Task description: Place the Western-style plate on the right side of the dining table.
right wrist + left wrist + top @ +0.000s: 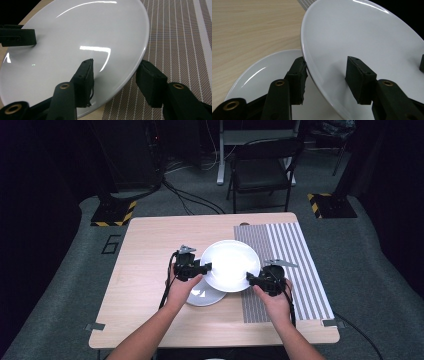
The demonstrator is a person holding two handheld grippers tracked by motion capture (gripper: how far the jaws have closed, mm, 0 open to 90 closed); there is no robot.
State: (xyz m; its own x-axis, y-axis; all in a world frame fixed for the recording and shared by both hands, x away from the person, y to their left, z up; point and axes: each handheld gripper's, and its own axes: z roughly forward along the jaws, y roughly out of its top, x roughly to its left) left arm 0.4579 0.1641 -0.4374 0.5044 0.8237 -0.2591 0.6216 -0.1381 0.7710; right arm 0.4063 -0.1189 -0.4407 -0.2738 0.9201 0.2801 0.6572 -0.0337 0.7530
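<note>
A large white plate (230, 262) is held between my two grippers above the table. My left gripper (206, 267) is shut on its left rim, with one jaw under the rim and the other on the plate's upper face (367, 37). My right gripper (250, 277) is shut on the near right rim; in the right gripper view one jaw lies on the plate (75, 32) and the other sits below its edge. A smaller white plate (202, 296) lies on the wood under the left gripper (328, 75), partly covered by the large plate.
A wooden table (150, 255) carries a striped brown-and-white placemat (290, 265) along its right side, under the right gripper (115, 75). A black folding chair (262, 167) stands beyond the far edge. Bare wood lies to the left of the plates.
</note>
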